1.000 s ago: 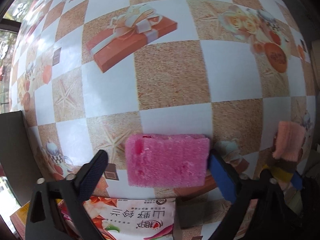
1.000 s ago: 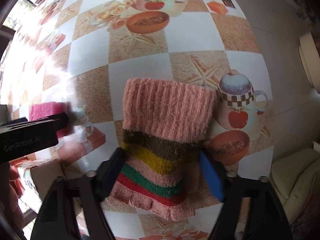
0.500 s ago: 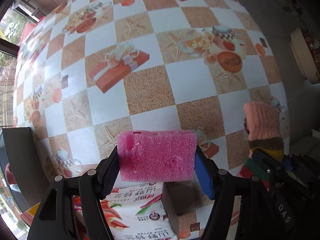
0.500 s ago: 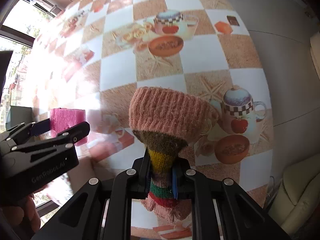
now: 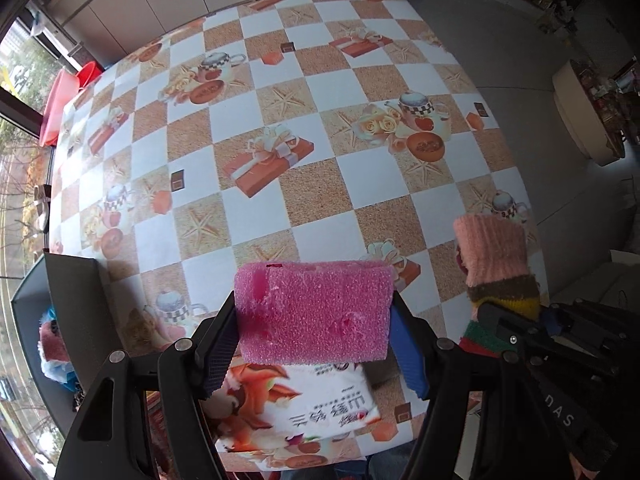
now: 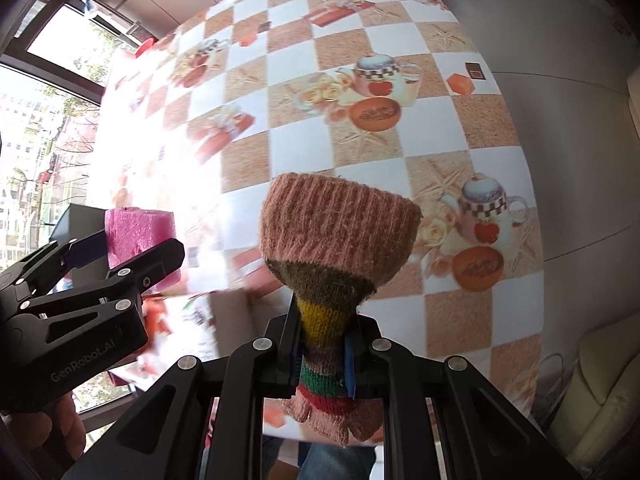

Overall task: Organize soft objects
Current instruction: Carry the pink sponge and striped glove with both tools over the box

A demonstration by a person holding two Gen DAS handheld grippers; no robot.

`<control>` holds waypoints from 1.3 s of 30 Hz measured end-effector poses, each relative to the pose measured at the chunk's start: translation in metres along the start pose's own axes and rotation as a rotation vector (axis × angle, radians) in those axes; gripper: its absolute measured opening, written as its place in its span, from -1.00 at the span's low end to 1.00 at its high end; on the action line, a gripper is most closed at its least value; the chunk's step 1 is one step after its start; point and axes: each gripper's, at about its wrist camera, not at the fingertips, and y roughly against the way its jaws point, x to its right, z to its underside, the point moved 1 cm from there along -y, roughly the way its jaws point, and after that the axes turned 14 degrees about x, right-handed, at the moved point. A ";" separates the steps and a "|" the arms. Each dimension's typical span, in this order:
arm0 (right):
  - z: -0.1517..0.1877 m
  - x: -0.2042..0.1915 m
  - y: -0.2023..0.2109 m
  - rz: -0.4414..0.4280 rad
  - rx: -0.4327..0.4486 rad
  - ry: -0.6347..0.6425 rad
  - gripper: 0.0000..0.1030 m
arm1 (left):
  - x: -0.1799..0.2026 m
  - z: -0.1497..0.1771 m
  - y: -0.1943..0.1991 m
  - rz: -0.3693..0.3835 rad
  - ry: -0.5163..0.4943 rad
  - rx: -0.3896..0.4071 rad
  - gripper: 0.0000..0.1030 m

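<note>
A dark bin (image 5: 60,280) is sitting off the desk's (image 5: 320,184) left edge. The left hand-held gripper (image 5: 314,344) is clamping the pink sponge (image 5: 314,312) above a printed packet (image 5: 304,404) at the near edge. The right hand-held gripper (image 6: 324,354) is pinching the striped knit sock (image 6: 336,232) tightly; only its view is showing a cream sofa (image 6: 600,392) alongside.
</note>
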 end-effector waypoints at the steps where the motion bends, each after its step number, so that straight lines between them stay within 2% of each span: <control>1: 0.001 -0.004 0.002 -0.004 0.004 -0.005 -0.67 | -0.005 0.003 0.005 0.005 -0.003 0.008 0.40; 11: 0.012 -0.060 0.036 -0.034 0.046 -0.015 -0.67 | -0.064 0.013 0.058 0.028 0.034 0.118 0.40; 18: -0.003 -0.138 0.051 -0.089 0.074 0.093 -0.66 | -0.127 0.021 0.097 0.001 0.141 0.198 0.40; 23: -0.008 -0.202 0.053 -0.136 0.080 0.216 -0.66 | -0.181 0.042 0.116 -0.046 0.251 0.230 0.40; 31: 0.005 -0.295 0.044 -0.210 0.052 0.401 -0.66 | -0.255 0.092 0.129 -0.132 0.409 0.225 0.40; 39: 0.035 -0.363 0.023 -0.248 -0.018 0.545 -0.66 | -0.302 0.149 0.122 -0.207 0.512 0.170 0.40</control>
